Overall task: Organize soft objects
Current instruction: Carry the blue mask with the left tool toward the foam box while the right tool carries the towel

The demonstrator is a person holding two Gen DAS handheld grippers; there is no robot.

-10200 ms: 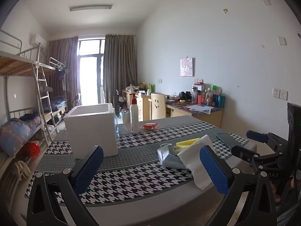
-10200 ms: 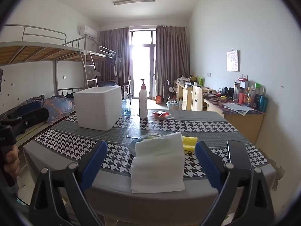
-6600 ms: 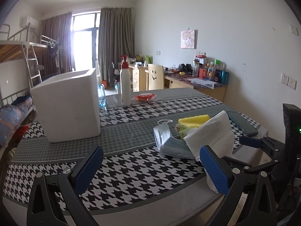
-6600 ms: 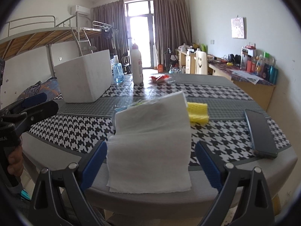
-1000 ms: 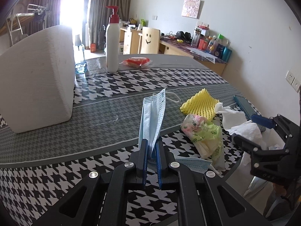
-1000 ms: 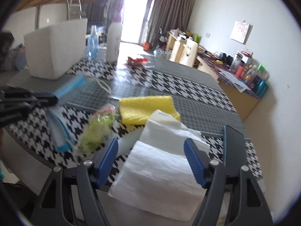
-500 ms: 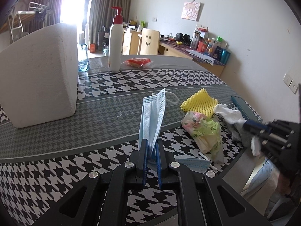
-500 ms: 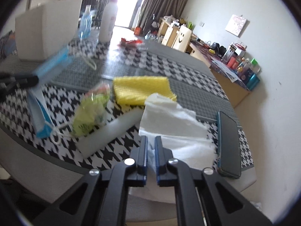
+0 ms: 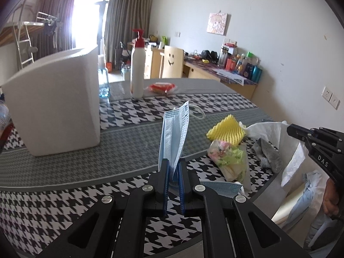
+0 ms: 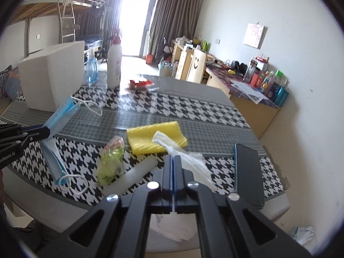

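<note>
My left gripper is shut on a light blue face mask, which stands up from its jaws above the houndstooth table; the right wrist view shows that mask at the left. My right gripper is shut on a white paper tissue, whose crumpled end pokes out ahead of the jaws. The left wrist view has the tissue hanging at the table's right edge. On the table lie a yellow foam pad, a green plastic bag and a second mask.
A white foam box stands at the left of the table, with a pump bottle and a red packet behind it. A dark phone lies near the right edge. A translucent tube and a grey cloth lie close by.
My right gripper closed on the white tissue and lifted it off the table edge. My left gripper rose a little, still holding the mask.
</note>
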